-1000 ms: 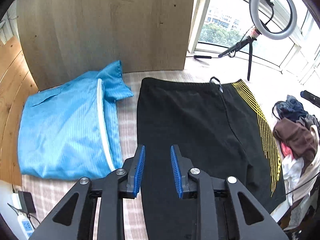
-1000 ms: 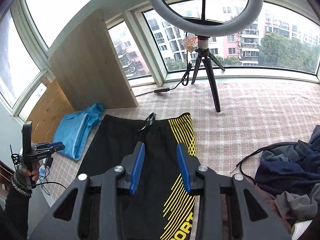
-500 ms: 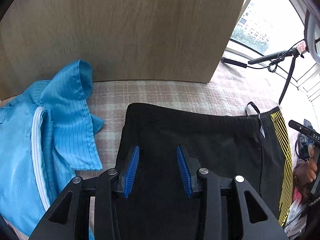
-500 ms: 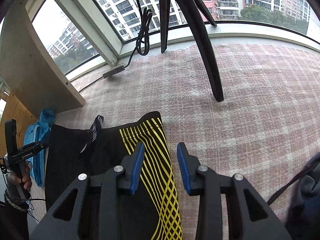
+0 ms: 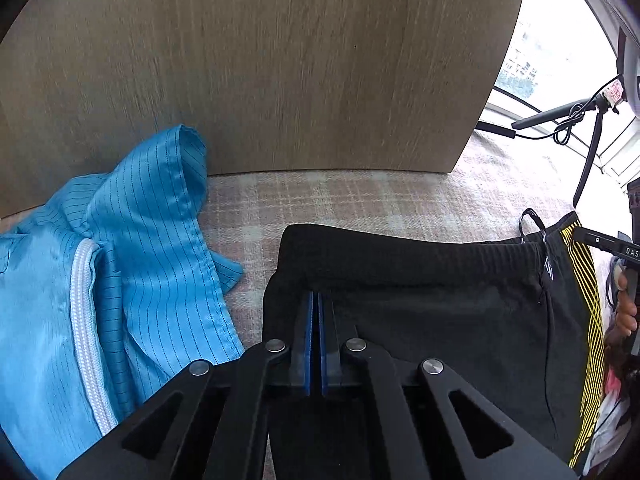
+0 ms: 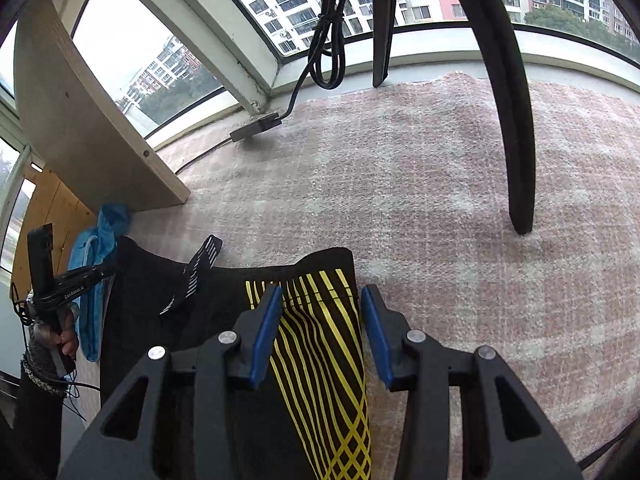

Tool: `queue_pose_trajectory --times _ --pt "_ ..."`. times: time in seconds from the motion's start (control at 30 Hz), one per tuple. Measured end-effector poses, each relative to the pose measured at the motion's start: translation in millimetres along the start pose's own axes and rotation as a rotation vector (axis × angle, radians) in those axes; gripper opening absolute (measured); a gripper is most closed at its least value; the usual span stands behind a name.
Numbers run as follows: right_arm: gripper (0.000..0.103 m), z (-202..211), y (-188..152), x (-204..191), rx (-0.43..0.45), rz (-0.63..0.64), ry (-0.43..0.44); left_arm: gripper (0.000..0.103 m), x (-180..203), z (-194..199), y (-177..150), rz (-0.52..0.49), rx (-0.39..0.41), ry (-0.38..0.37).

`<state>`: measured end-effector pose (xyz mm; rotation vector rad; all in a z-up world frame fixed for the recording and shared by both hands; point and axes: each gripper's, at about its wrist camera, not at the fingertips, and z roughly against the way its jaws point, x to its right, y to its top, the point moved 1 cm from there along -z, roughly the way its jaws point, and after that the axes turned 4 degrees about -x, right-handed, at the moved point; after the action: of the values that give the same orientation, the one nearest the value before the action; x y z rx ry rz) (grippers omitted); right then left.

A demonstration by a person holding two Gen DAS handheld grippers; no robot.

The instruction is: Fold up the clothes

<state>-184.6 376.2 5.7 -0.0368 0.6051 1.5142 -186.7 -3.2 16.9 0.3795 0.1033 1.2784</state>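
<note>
On the plaid cloth (image 5: 340,200), left wrist view, the left gripper (image 5: 315,300) has its blue pads pressed together on the waistband of the black shorts (image 5: 440,304), right of a blue striped jacket (image 5: 132,264). Right wrist view: the right gripper (image 6: 320,300) hovers with jaws wide, straddling the shorts' yellow-striped far right corner (image 6: 316,320), near a tripod leg (image 6: 516,128).

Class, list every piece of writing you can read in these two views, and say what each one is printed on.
"DAS": cut off at the frame edge, on the right gripper.
"CenRobot.AI", roughly: small, on the left gripper.
White print on the black shorts' drawstring: too small.
White tag on the black shorts: blurred.
</note>
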Motion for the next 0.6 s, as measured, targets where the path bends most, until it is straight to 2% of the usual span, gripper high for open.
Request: queue_pose_trajectory --times 0.07,0.13,0.2,0.27,0.3,0.43,0.5,0.57,0.6 --pt "0.022 -4.1 0.0 -10.9 0.007 0.058 -0.046 0.002 0.5 0.3 0.0 0.006 0.011 -0.026" --pt "0.007 13.2 1.9 -13.1 0.085 0.037 -0.041 0.001 2.8 8.6 0.1 0.002 0.041 -0.048" --pt "0.006 30.5 3.7 -15.2 0.163 0.016 -0.036 0.001 4.3 19.2 1.1 0.002 0.080 -0.064" --pt "0.006 47.4 5.7 -17.3 0.239 -0.004 -0.033 0.002 4.6 18.2 6.0 -0.014 0.103 -0.043" --pt "0.006 44.5 9.5 -19.0 0.241 0.009 -0.086 0.002 4.5 12.3 9.0 -0.018 0.094 -0.023" --pt "0.009 0.1 18.1 -34.8 0.047 0.091 -0.227 0.005 10.0 2.7 10.5 -0.019 0.053 0.063" --pt "0.013 12.8 11.5 -38.8 0.069 0.111 -0.235 0.006 11.0 6.7 7.6 -0.019 0.046 0.089" --pt "0.024 34.4 4.6 -38.2 0.093 0.081 -0.179 0.006 4.8 31.4 -4.2 -0.016 0.067 0.066" --pt "0.024 47.1 -0.5 -38.1 0.098 0.066 -0.151 0.006 0.4 45.3 -14.3 -0.015 0.076 0.052"
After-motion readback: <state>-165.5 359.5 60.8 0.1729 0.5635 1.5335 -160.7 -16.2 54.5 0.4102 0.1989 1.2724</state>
